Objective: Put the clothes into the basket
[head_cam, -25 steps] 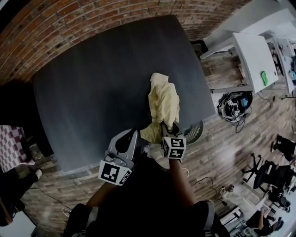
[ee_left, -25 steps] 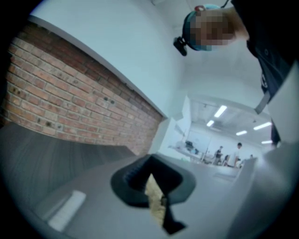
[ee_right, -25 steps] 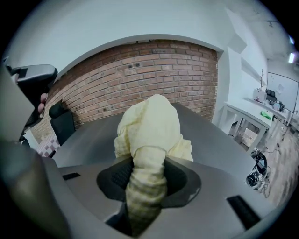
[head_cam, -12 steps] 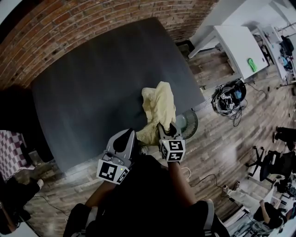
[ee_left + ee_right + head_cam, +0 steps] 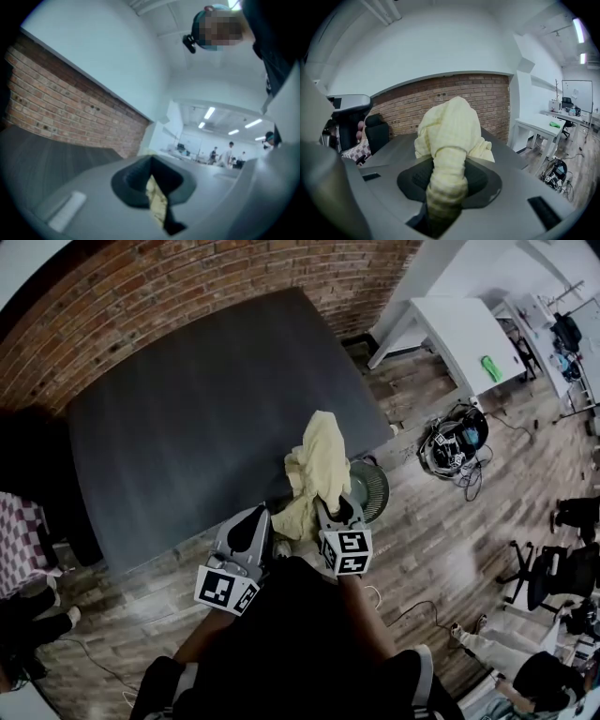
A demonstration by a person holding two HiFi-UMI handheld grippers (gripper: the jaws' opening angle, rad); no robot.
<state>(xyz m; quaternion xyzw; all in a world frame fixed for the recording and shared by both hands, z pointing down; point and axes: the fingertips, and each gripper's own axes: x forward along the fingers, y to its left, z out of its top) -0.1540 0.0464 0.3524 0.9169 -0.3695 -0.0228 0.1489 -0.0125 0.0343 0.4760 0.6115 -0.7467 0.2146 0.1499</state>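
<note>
A pale yellow garment (image 5: 317, 463) hangs bunched over the near right edge of the dark grey table (image 5: 187, 409). My right gripper (image 5: 330, 507) is shut on it, and in the right gripper view a thick roll of the cloth (image 5: 447, 154) runs between the jaws of that gripper (image 5: 443, 187). My left gripper (image 5: 261, 517) sits just left of it. A thin strip of the same yellow cloth (image 5: 156, 199) is pinched in the narrow slit of the left gripper (image 5: 157, 206). A round mesh basket (image 5: 373, 486) stands on the floor under the table's edge, right of the garment.
A brick wall (image 5: 169, 287) runs behind the table. A white desk (image 5: 464, 334) stands at the far right, with a tangle of cables and gear (image 5: 453, 448) on the wooden floor beside it. Office chairs (image 5: 553, 577) are at the right, and a black chair (image 5: 377, 131) is at the table's left end.
Both grippers have drawn the yellow garment from the table's right middle towards its near right edge, lifting it, so it now hangs beside the basket.
</note>
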